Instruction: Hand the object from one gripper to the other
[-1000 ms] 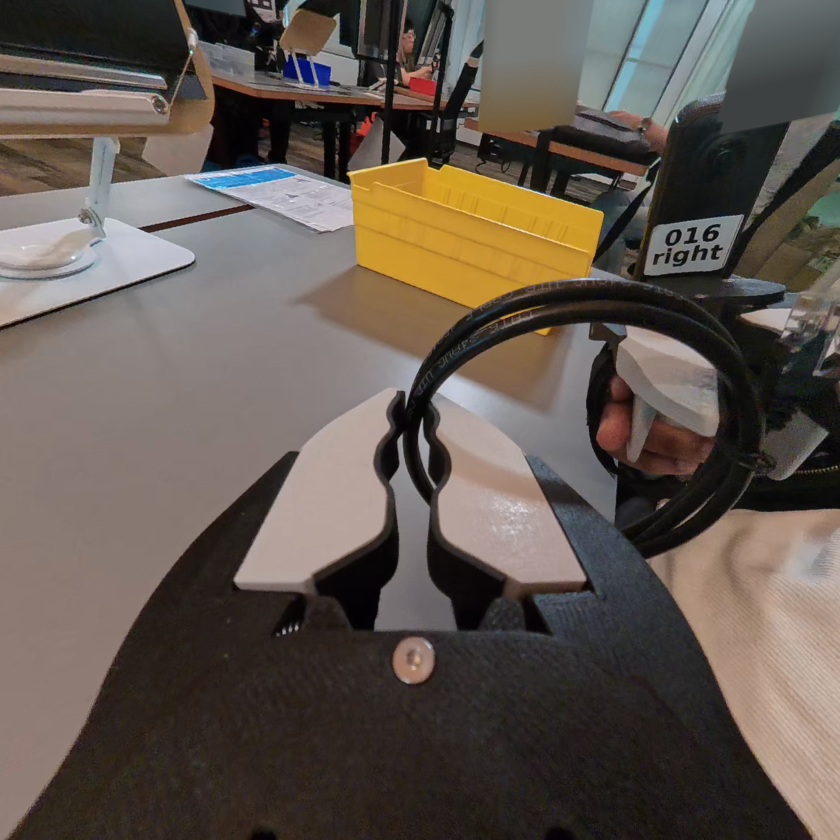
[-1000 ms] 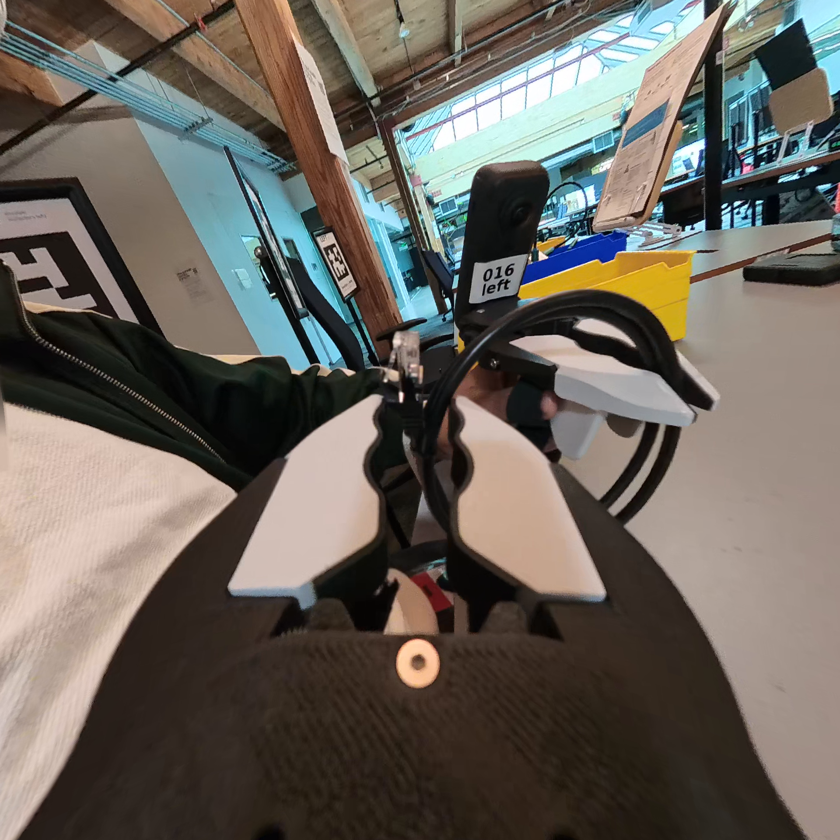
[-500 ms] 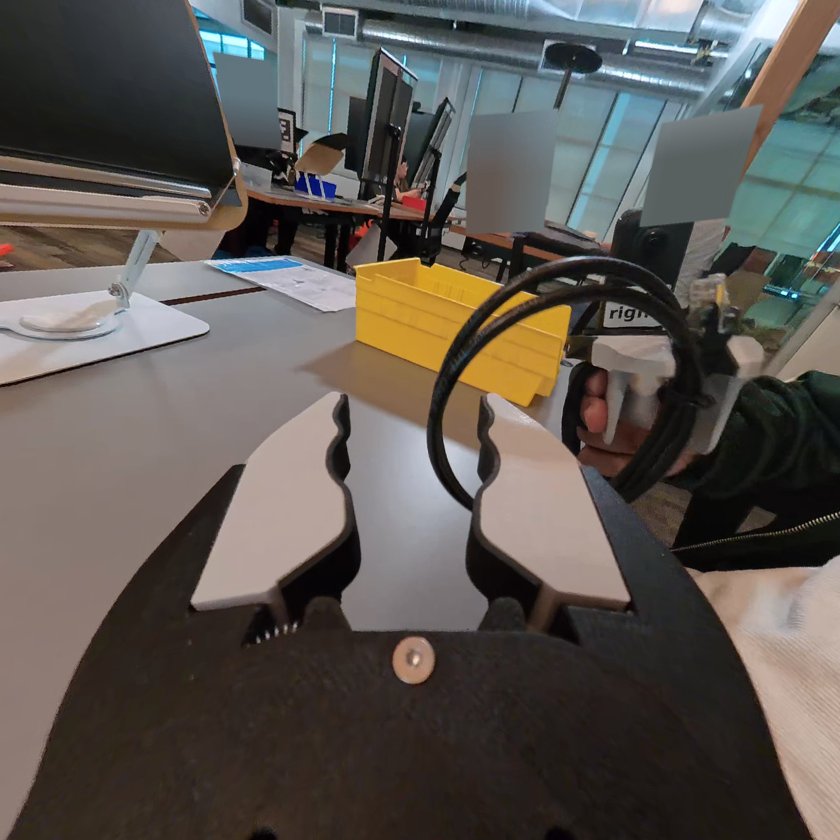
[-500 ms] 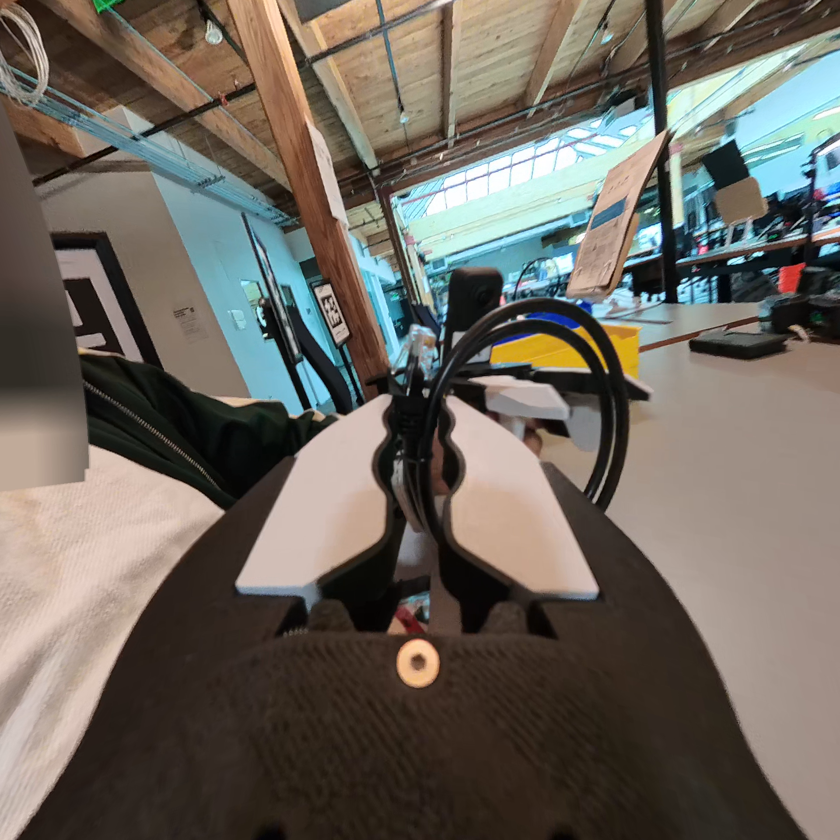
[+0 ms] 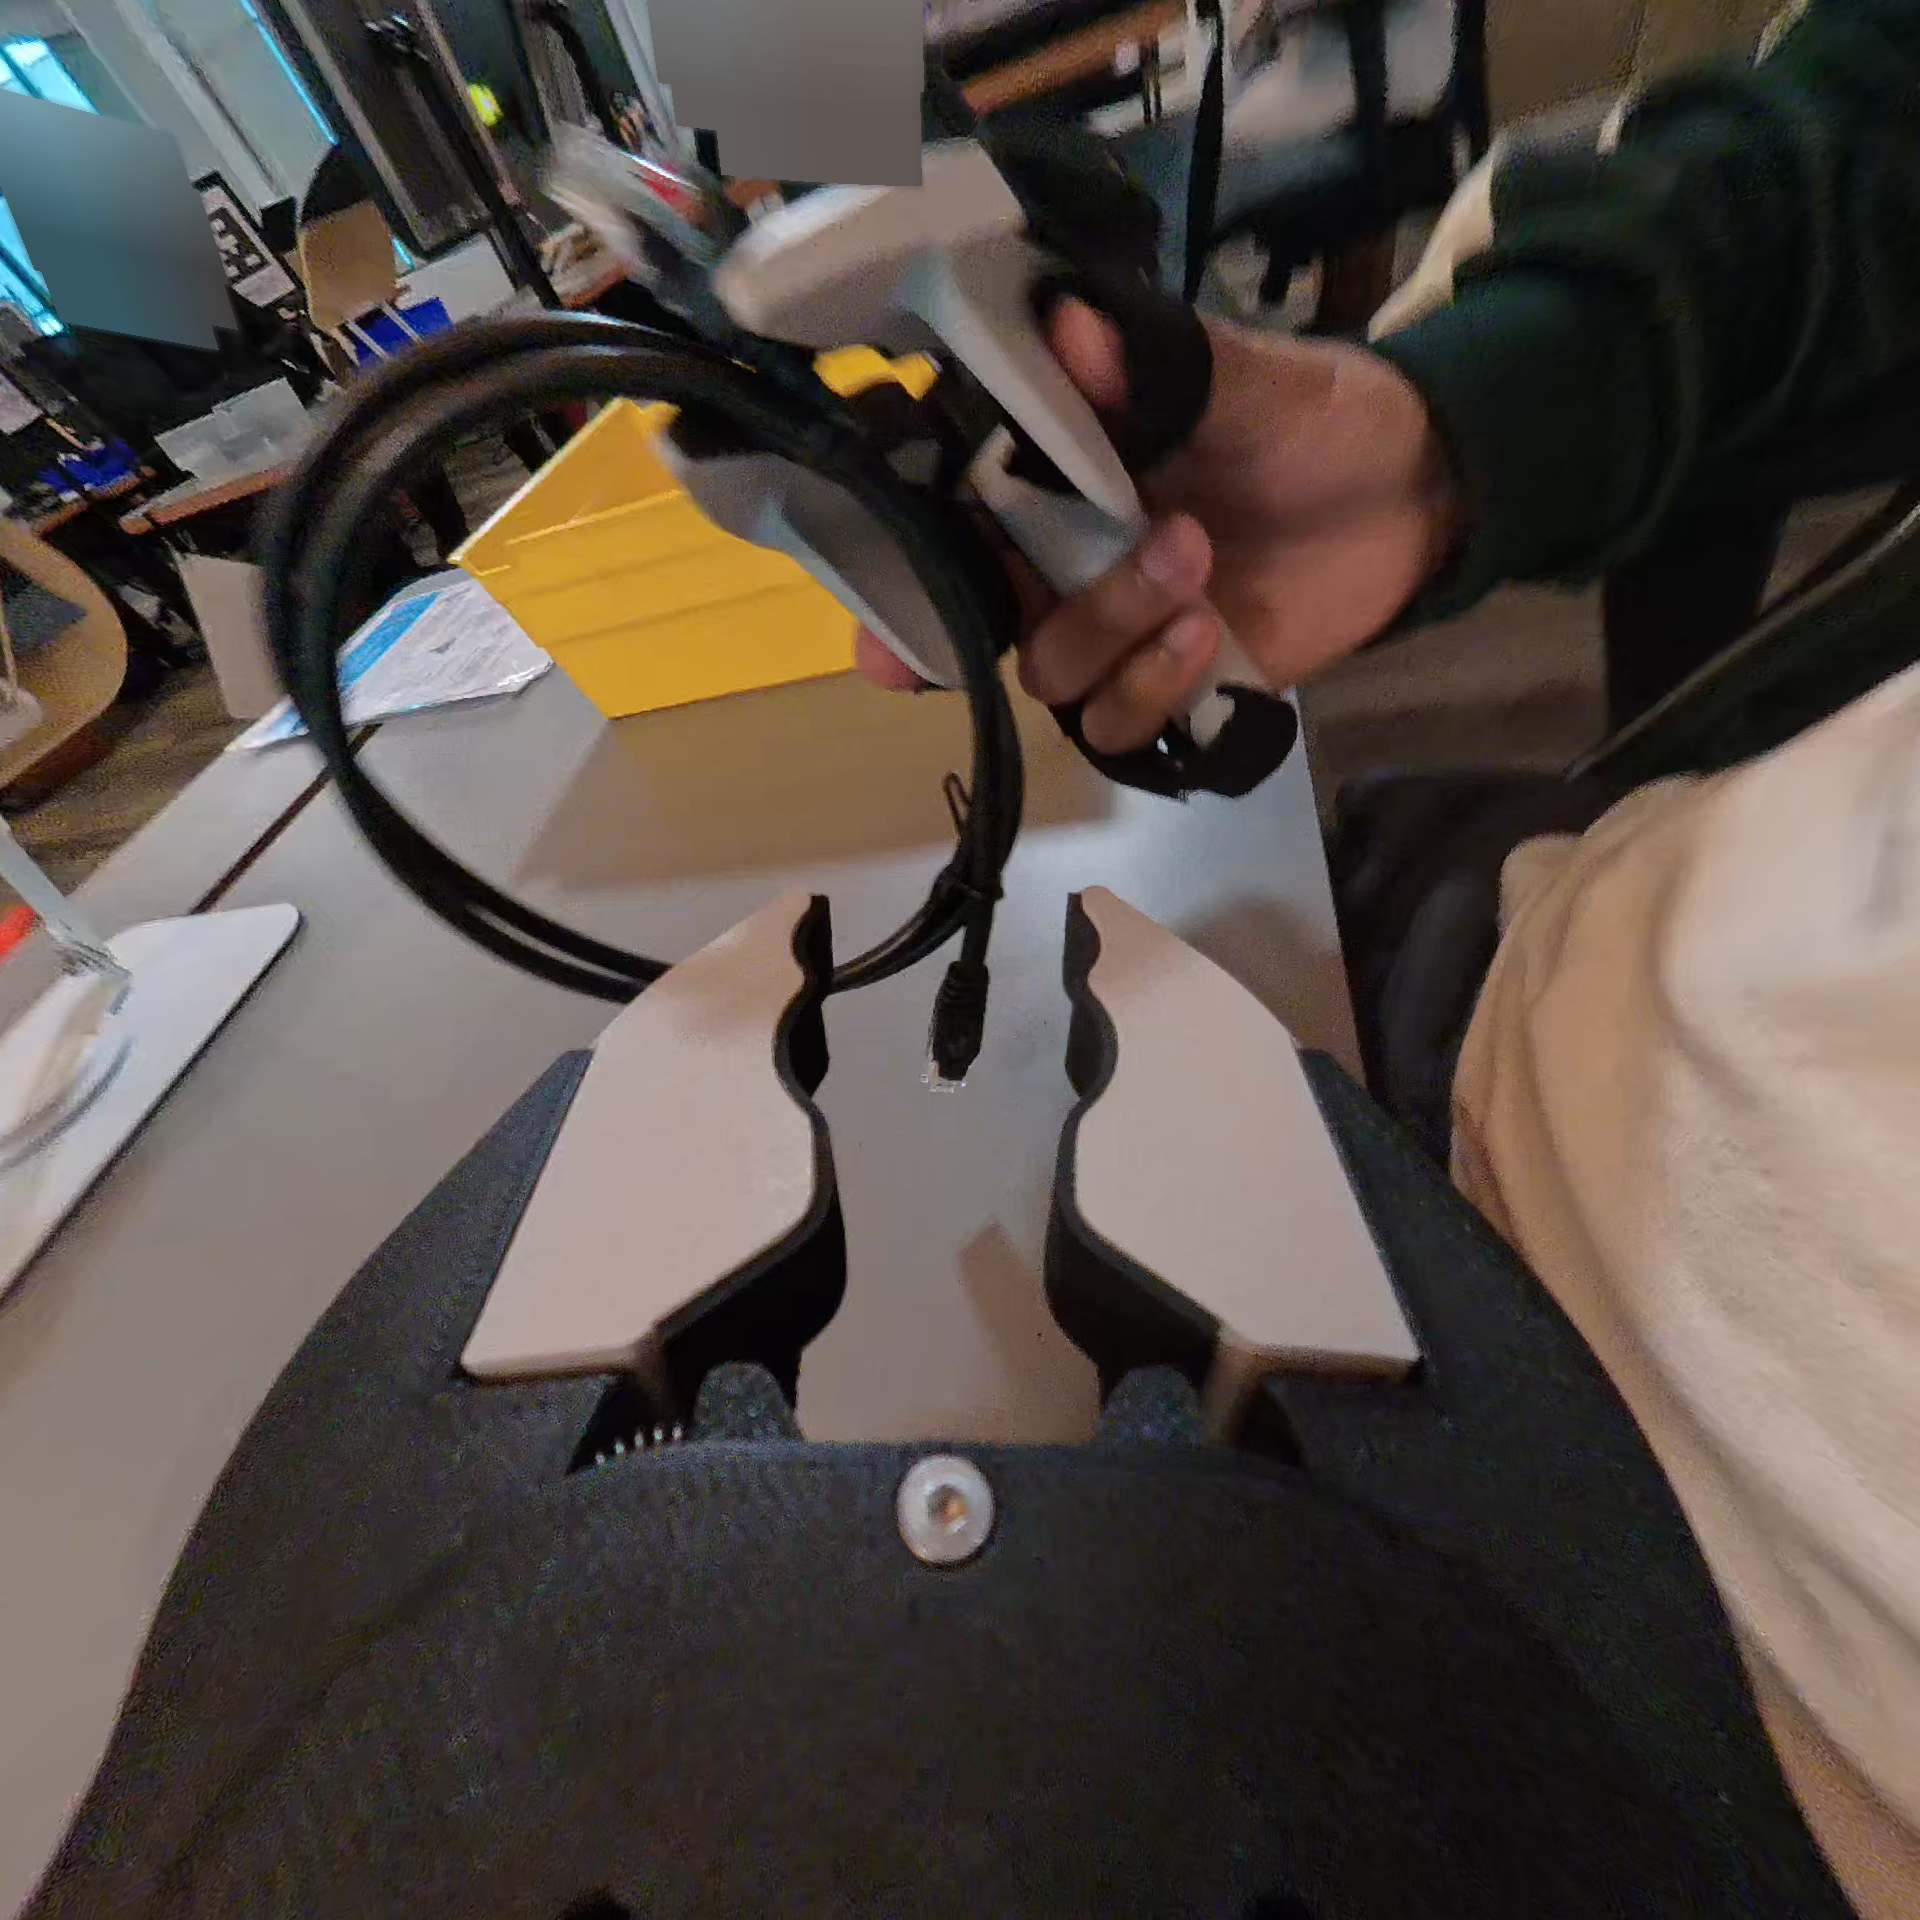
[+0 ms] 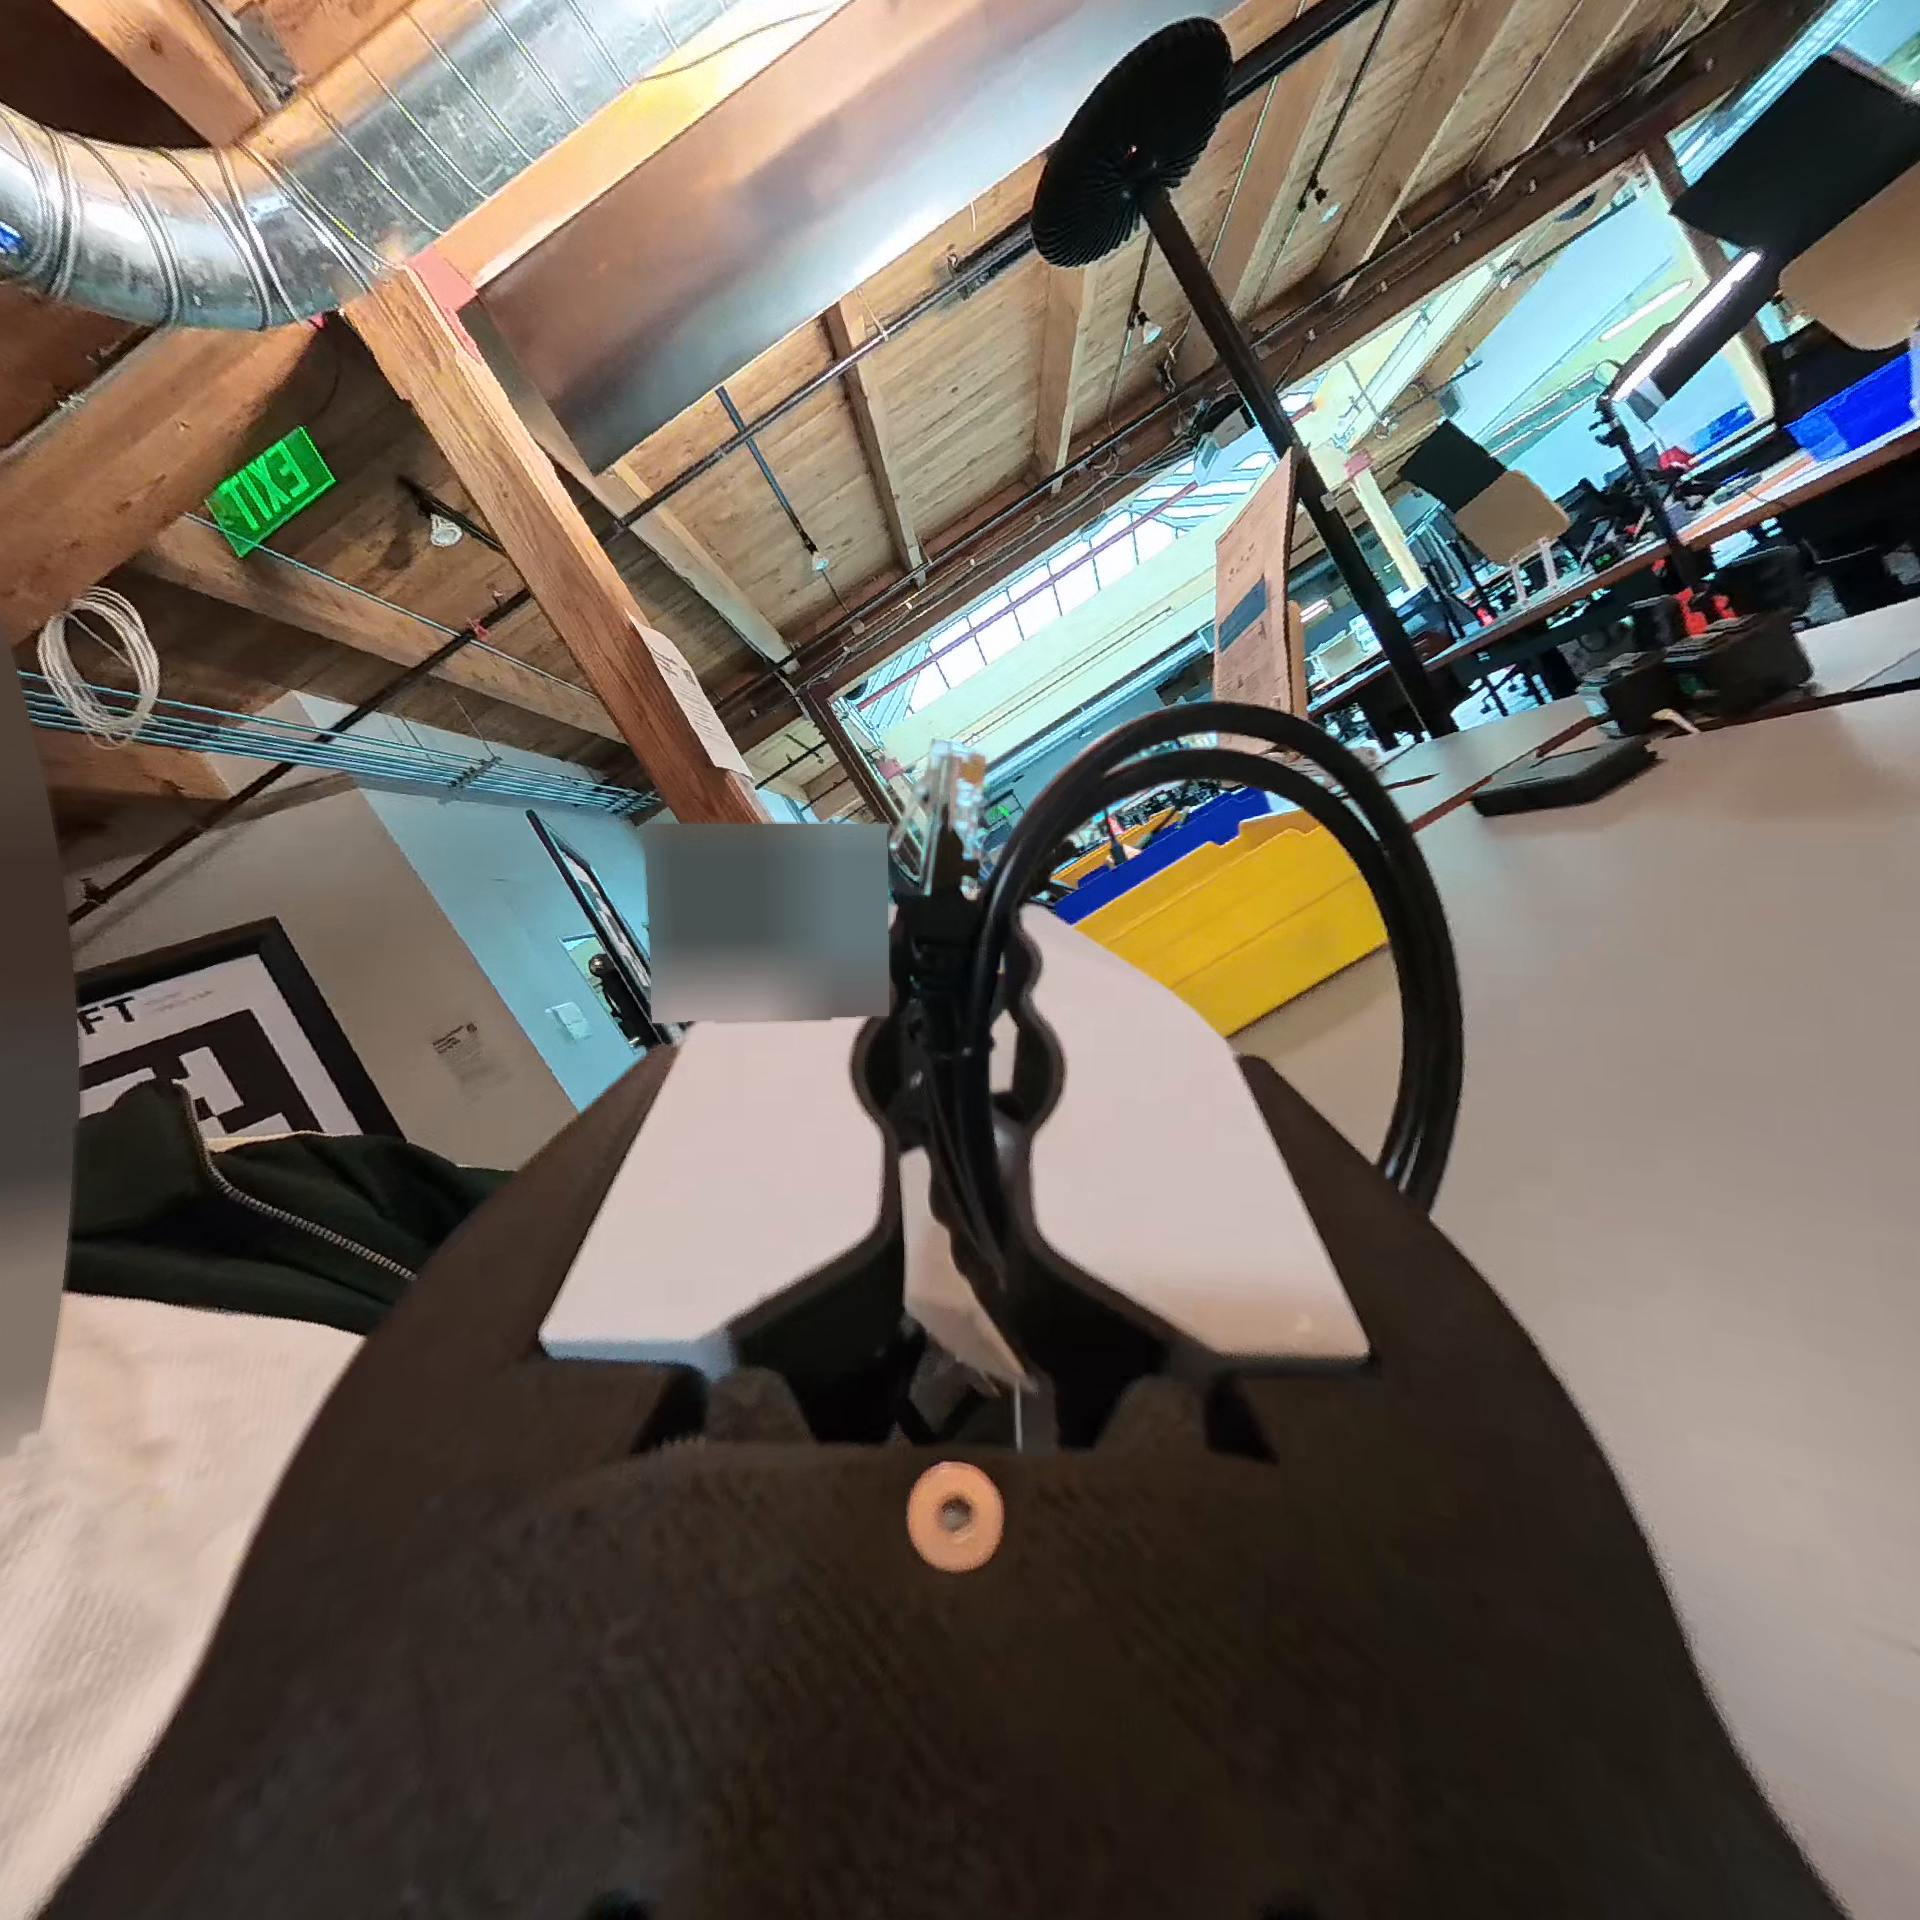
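While right gripper [image 6: 951, 1039]-clamped, cable [image 6: 1392, 935] clear of left gripper [image 5: 945, 935]

Motion blur smears the right gripper [image 5: 821, 436] and the hand [image 5: 1247, 520] around it in the left wrist view, so its grip on the cable [image 5: 343, 727] cannot be read there. The coil's lower arc drops behind the left finger [image 5: 675, 1143] (only the plug end shows). The yellow bin [image 5: 644, 592] is partly hidden behind the gripper.

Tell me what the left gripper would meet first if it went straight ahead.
Probably the dangling plug of the cable that the right gripper holds; it hangs between the left gripper fingers, though depth is unclear.
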Tool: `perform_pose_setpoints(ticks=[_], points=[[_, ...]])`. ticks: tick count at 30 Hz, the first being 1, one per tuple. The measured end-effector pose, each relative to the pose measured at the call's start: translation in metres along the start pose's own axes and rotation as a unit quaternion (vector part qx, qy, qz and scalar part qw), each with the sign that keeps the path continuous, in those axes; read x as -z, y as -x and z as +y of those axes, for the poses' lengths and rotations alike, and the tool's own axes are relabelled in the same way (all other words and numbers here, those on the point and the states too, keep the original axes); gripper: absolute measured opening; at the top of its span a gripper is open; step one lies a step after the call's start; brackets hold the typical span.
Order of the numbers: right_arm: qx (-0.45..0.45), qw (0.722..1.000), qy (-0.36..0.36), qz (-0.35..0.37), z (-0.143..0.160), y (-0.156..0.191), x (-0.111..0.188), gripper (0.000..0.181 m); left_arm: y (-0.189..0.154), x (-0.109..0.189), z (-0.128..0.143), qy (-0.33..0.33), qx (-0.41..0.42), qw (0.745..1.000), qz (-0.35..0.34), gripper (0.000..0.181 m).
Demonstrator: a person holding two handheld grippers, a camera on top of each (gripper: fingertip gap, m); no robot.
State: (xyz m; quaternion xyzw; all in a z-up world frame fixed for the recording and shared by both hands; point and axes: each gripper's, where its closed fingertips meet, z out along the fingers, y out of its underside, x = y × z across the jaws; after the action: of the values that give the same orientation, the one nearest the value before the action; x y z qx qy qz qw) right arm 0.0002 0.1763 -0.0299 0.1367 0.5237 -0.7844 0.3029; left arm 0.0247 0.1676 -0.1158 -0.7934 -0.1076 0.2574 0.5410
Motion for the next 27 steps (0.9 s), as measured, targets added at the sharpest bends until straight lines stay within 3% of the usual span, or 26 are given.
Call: perform_pose_setpoints(ticks=[5, 8, 9, 12, 13, 15, 19, 24, 27], points=[[-0.029, 0.999, -0.005, -0.019, 0.007, 0.012, -0.008, 0.017, -0.01, -0.018, 0.007, 0.037, -0.055, 0.997, -0.024, 0.045], [-0.047, 0.999, -0.01, -0.026, 0.009, 0.016, -0.011, 0.017, -0.011, -0.019, 0.01, 0.049, -0.073, 0.996, -0.024, 0.03], [-0.048, 0.999, -0.008, -0.025, 0.009, 0.016, -0.011, 0.017, -0.014, -0.018, 0.012, 0.053, -0.078, 0.995, -0.015, 0.017], [-0.061, 0.998, -0.008, -0.029, 0.008, 0.015, -0.012, 0.019, -0.023, -0.017, 0.009, 0.052, -0.086, 0.995, 0.005, 0.015], [-0.071, 0.997, -0.012, -0.032, 0.007, 0.015, -0.012, 0.021, -0.024, -0.017, 0.008, 0.051, -0.088, 0.995, 0.007, 0.014], [-0.093, 0.995, -0.029, -0.036, 0.001, 0.013, -0.012, 0.047, -0.027, -0.016, 0.004, 0.045, -0.087, 0.995, 0.009, 0.013], [-0.119, 0.992, -0.02, -0.038, 0.003, 0.001, -0.009, 0.078, -0.018, -0.007, -0.01, 0.009, -0.036, 0.999, 0.006, 0.013], [-0.098, 0.995, -0.016, -0.018, -0.005, -0.019, 0.001, 0.08, 0.004, 0.016, -0.028, -0.069, 0.077, 0.995, 0.012, 0.012], [-0.021, 0.999, 0.03, 0.014, 0.002, -0.028, 0.004, 0.079, 0.015, 0.03, -0.042, -0.131, 0.175, 0.974, 0.049, 0.012]])
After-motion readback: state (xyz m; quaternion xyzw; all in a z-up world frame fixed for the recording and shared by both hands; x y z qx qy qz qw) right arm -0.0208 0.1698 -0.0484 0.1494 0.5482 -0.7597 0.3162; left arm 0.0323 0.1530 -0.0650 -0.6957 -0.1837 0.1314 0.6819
